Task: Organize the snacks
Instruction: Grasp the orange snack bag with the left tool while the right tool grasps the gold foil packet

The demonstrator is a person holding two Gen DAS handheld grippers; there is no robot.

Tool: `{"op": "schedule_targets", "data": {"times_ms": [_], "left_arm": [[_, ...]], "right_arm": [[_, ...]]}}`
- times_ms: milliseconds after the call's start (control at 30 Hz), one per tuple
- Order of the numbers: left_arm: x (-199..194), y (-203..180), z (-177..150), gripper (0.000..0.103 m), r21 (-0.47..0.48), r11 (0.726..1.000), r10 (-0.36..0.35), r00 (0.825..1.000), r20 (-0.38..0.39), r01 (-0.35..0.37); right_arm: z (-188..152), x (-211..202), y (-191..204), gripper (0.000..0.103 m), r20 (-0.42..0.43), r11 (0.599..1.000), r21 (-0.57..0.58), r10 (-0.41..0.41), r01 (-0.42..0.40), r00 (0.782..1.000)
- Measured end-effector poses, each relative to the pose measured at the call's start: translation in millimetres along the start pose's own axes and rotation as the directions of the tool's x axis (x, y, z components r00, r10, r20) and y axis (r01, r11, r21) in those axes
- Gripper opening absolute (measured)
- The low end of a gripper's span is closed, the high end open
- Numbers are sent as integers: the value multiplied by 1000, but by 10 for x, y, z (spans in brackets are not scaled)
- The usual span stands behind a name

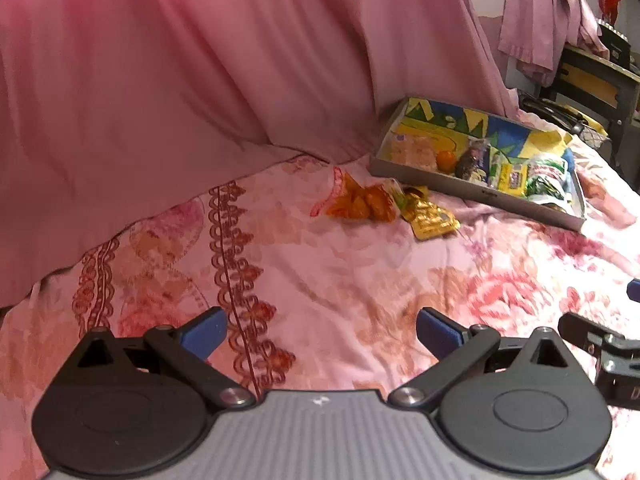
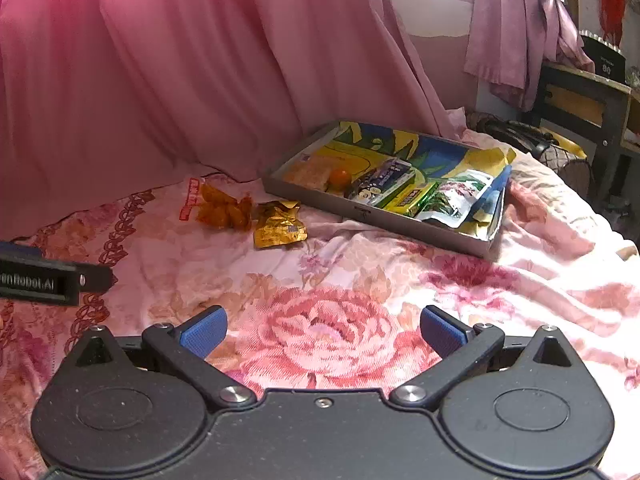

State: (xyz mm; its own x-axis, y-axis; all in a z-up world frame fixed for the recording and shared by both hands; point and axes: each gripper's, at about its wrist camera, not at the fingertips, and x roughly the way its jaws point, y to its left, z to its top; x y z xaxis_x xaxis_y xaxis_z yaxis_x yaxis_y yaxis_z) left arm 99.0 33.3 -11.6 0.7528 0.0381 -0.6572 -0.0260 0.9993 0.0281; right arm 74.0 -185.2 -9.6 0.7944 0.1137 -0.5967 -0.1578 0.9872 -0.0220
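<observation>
A grey tray (image 1: pixel 460 186) (image 2: pixel 404 226) with a blue and yellow lining lies on the bed and holds several snack packets and a small orange fruit (image 1: pixel 446 159) (image 2: pixel 340 177). An orange snack bag (image 1: pixel 356 200) (image 2: pixel 222 208) and a yellow packet (image 1: pixel 432 220) (image 2: pixel 280 226) lie on the sheet left of the tray. My left gripper (image 1: pixel 322 334) is open and empty, low over the sheet, well short of the packets. My right gripper (image 2: pixel 323 332) is open and empty, also well short of them. Each gripper shows at the edge of the other's view.
The floral pink bedsheet (image 1: pixel 320 272) (image 2: pixel 340 280) covers the bed. A pink curtain (image 1: pixel 200 60) (image 2: pixel 200 60) hangs behind. A dark shelf (image 1: pixel 600 80) (image 2: pixel 580 96) and hanging cloth stand at the far right, with a dark bag (image 2: pixel 532 140) beside the bed.
</observation>
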Motion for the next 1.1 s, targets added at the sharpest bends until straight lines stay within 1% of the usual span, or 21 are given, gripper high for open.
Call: {"op": "schedule_targets", "data": {"times_ms": [167,433,600,833,967,1100], "left_arm": [[150,65,130,103,-21,1000,-5,1000,15,5],[499,172,354,103,-89,996,12,997,77,-5],[754,228,471,103,-113,993,29,994,108,-17],[1077,302,565,103,-141,990,39,992,123,-21],[1206,332,598,103,-151,988,10,993,117,8],[1297,345,632,103,-160,983,-64,990,129,85]], "right_arm": [[64,143,18,102,28,1000,-7,-9,9,1000],[155,425,7,102,80,999,53,2,-6,997],[176,675,30,102,56,997,77,4,-8,998],[203,935,86,102,44,998,56,-4,2,999],[239,1055,112,102,50,999,43,0,-2,999],[281,1201,161,102,58,1000,13,1,-2,998]]}}
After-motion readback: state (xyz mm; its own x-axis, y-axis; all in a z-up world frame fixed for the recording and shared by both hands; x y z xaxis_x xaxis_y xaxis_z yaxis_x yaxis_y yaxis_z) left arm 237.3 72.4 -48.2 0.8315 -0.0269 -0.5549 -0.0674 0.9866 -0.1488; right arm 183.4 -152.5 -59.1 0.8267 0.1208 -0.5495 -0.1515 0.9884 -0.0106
